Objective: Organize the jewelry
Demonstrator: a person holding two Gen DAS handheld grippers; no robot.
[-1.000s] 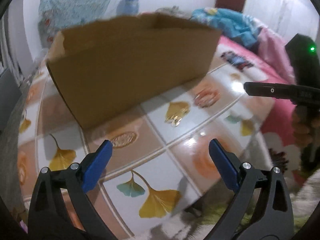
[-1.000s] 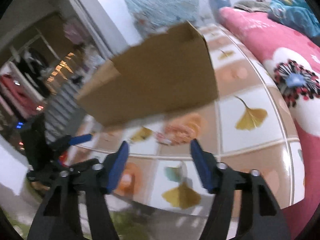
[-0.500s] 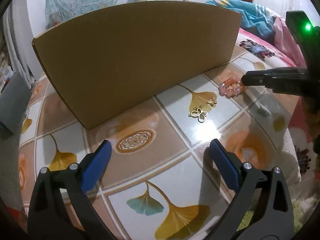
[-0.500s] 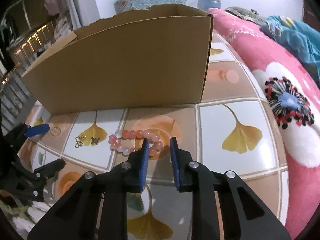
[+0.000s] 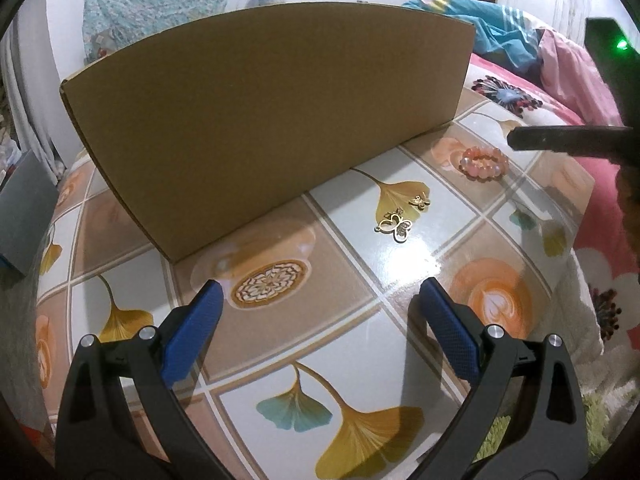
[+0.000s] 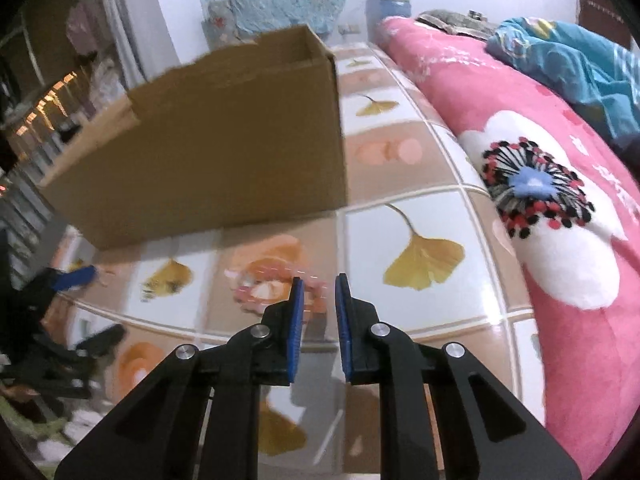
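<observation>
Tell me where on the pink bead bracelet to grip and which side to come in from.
Pinch one stretch of the bead ring, on the arc facing away from the cardboard box, coming down from above. The pink bead bracelet lies flat on the tiled table as an open loop, so one finger can drop inside it and one outside.

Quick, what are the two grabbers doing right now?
Left gripper: open, holding nothing.
Right gripper: jaws have just been closing to a narrow gap by the pink bead bracelet; whether it pinches a bead cannot be told.
</observation>
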